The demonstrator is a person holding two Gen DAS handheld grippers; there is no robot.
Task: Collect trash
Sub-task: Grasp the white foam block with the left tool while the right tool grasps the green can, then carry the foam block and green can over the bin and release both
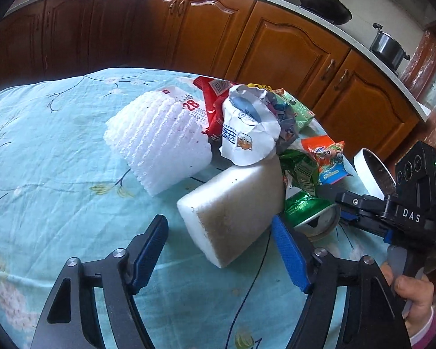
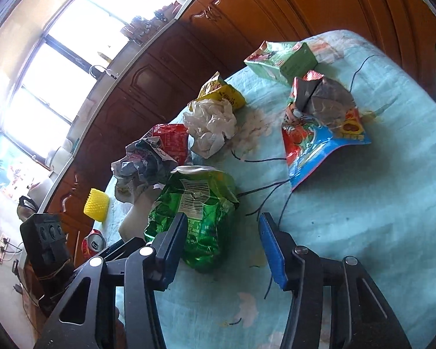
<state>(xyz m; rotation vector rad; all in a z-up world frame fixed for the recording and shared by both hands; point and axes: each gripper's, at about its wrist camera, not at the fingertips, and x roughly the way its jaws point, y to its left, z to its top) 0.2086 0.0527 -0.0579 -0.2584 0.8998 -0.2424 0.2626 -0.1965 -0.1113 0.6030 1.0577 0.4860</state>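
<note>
Trash is piled on a table under a light blue flowered cloth [image 1: 49, 174]. My left gripper [image 1: 218, 226] is open around the near end of a white foam block [image 1: 235, 203]. Its left pad stands clear of the block and its right pad is at the block's edge. My right gripper [image 2: 222, 221] is open over a crushed green can [image 2: 194, 212]. The left finger overlaps the can and the right finger stands apart from it. The same can [image 1: 308, 209] lies just right of the foam block, with the right gripper's fingers [image 1: 348, 200] beside it.
A stack of white foam netting [image 1: 160, 142], a red pack [image 1: 212, 99], a white paper wrapper [image 1: 247, 136], an orange snack bag [image 1: 325, 157] and a white bowl [image 1: 372, 174] lie behind. A white plastic bag [image 2: 209, 128] and a red-blue bag [image 2: 325, 136] also show. Brown cabinets [image 1: 189, 29] run beyond the table.
</note>
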